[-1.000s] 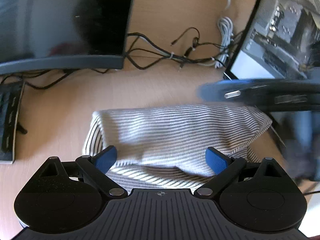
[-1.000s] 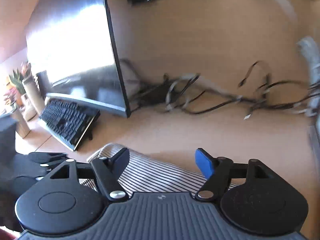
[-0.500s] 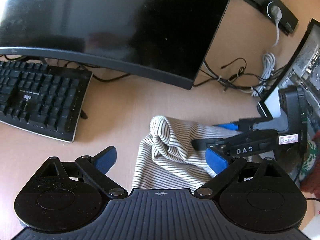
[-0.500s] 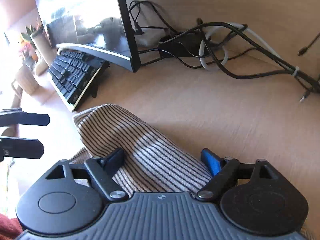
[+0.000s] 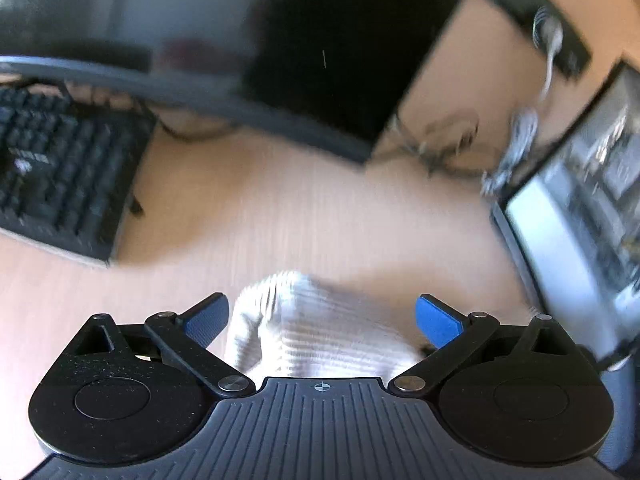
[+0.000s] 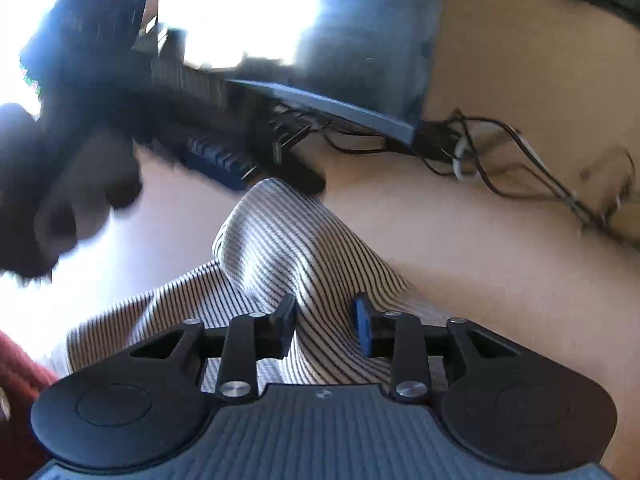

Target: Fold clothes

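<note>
A white garment with thin dark stripes (image 6: 288,240) lies bunched on the light wooden desk (image 6: 480,248). My right gripper (image 6: 324,320) is low over its near part. Its jaws are drawn close together and pinch a raised ridge of the striped cloth. In the left wrist view, which is motion-blurred, the garment (image 5: 320,332) sits between the wide-apart blue pads (image 5: 438,320) of my left gripper (image 5: 322,318), which is open and holds nothing. The left gripper (image 6: 268,156) also shows in the right wrist view as a dark blur above the garment's far end.
A black keyboard (image 5: 60,184) lies at the left, under a curved monitor (image 5: 280,40). An open laptop (image 5: 580,208) stands at the right. Tangled cables (image 6: 500,152) run along the back of the desk. Something red (image 6: 16,380) shows at the near left edge.
My right gripper's jaws have come together on a fold of the striped cloth. The left gripper has shifted over the garment, still open, and is moving fast enough to blur.
</note>
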